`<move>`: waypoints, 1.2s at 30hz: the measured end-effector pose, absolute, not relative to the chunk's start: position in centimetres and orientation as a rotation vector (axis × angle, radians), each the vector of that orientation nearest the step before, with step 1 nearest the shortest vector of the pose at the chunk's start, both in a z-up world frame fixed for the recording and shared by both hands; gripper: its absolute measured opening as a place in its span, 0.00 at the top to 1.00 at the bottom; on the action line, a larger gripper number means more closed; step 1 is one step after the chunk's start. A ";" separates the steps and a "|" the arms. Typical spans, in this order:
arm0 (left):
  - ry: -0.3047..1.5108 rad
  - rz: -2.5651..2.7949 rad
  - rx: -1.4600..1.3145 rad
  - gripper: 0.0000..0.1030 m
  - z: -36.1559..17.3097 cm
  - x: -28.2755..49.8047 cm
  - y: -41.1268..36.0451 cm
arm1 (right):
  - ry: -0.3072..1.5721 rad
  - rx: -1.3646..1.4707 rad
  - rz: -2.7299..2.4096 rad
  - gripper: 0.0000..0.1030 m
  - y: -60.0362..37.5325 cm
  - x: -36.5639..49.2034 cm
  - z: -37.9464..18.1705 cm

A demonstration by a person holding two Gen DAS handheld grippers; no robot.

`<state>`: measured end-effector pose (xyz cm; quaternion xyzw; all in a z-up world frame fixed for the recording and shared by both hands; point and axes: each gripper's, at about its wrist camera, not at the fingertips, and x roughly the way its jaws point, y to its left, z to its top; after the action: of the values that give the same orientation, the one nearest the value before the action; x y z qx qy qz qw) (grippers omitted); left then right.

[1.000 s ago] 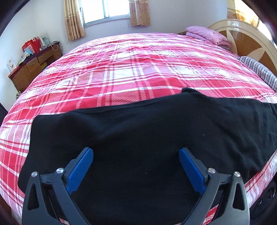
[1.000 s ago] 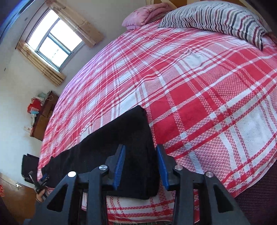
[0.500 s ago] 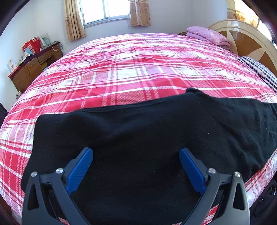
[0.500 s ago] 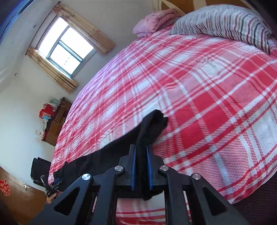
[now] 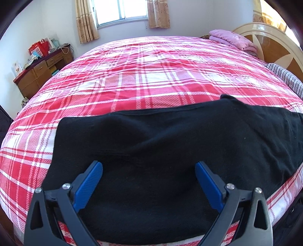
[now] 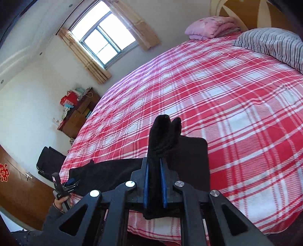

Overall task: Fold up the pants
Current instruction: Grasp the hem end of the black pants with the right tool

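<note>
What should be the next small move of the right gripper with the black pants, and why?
Probably carry the pinched end across toward the other end of the black pants, to fold them in half. The right gripper is shut on the cloth, with a bunch standing above its fingertips, while the rest lies flat along the near edge of the plaid bedspread. The left gripper is open above the pants.

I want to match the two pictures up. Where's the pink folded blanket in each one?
Left wrist view: the blanket lies at the top right, on the far corner of the bed, by the headboard.
Right wrist view: it lies at the top, right of the middle, left of the striped pillow.
Shared landmark: the window, top middle in the left wrist view, upper left in the right wrist view.
</note>
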<state>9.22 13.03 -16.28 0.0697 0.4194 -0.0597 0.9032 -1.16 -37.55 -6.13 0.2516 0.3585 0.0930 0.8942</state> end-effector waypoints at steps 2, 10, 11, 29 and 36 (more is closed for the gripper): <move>0.865 -0.124 0.152 0.03 -16.2 9.2 13.0 | 0.751 0.518 0.206 0.89 -36.8 -0.8 -6.3; 0.829 -0.072 0.153 0.03 -15.0 9.2 14.7 | 0.743 0.503 0.304 0.89 -33.1 0.9 -6.3; 0.821 -0.053 0.146 0.03 -14.7 9.3 15.4 | 0.743 0.499 0.314 0.89 -32.6 1.3 -6.3; 0.839 0.085 0.087 0.03 -15.9 10.5 21.2 | 0.795 0.451 0.430 0.89 -25.7 4.9 -7.7; 0.838 0.058 0.047 0.01 -16.3 10.4 21.7 | 0.828 0.392 0.490 0.89 -22.0 7.1 -8.2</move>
<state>10.40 21.74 -16.31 0.0227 0.4065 0.0280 0.9129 7.06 -21.98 -8.23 0.1874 0.3958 0.2341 0.8680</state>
